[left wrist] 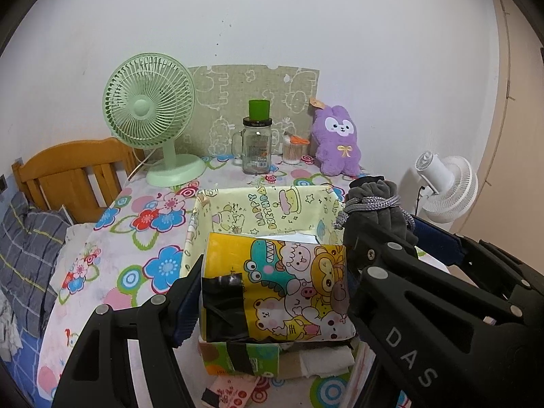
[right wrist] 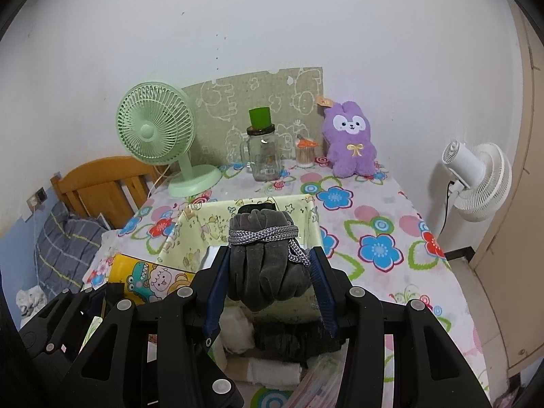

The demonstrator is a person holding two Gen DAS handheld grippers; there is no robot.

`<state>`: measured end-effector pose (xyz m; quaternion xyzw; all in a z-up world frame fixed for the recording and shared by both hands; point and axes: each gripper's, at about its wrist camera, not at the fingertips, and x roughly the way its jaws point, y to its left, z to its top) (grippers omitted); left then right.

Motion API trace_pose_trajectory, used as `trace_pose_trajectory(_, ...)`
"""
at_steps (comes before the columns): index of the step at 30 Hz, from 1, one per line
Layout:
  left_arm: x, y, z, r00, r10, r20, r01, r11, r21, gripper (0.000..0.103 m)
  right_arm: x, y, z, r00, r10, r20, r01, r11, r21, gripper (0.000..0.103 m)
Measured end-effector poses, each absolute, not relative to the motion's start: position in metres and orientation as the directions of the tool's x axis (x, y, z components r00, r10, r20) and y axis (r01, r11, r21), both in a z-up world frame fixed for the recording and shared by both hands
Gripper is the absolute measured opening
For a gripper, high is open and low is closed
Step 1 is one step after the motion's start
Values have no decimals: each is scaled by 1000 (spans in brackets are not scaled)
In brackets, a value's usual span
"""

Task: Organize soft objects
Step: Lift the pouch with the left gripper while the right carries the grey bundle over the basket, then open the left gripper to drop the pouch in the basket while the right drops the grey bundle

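The right gripper [right wrist: 268, 282] was clamped on a grey velvet pouch [right wrist: 263, 255], its blue pads squeezing the bag's gathered waist just below the grey cord [right wrist: 261, 236] wound round its neck, so the puckered mouth stuck out beyond the fingertips and the soft belly bulged back between the jaws. The left gripper [left wrist: 272, 292] had its jaws closed on a yellow cartoon pack [left wrist: 278, 289], pads pressed on the two short ends, with black tape [left wrist: 222, 299] nearest the left finger. Ahead of both sets of jaws, and below them, sat the open birthday-print box [left wrist: 261, 210], apparently the place for both. The pouch looked light and limp, sure to sag and slide if pinched by the cloth alone, so the cinched neck under the cord seemed the safest hold. The pack looked squashy yet full enough to keep its shape, though its glossy wrapper might slip.
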<state>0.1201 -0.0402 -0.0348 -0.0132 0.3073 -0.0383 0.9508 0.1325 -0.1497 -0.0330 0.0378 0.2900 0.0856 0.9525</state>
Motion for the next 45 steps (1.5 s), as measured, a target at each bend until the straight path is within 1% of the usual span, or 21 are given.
trace_pose_trajectory(14, 154, -39, -35, 816, -65, -574, 53, 998, -38, 75, 170, -149, -34, 815, 194, -547, -150, 981, 124, 50)
trace_pose_trajectory(25, 184, -35, -41, 810, -59, -584, 48, 998, -35, 75, 202, -144, -41, 806, 200, -557, -157, 980, 124, 50)
trace_pose_trajectory(40, 222, -26, -67, 763, -62, -643, 29, 998, -61, 78, 244, -134, -66, 772, 205, -602, -158, 979, 131, 50)
trace_pose_trajectory(43, 228, -24, -73, 746, -70, -662, 32, 997, -70, 80, 250, -131, -71, 765, 202, -612, -156, 979, 129, 50)
trace_pose_trajectory(45, 232, -23, -77, 735, -72, -674, 29, 997, -75, 84, 254, -130, -74, 759, 204, -618, -156, 979, 131, 50)
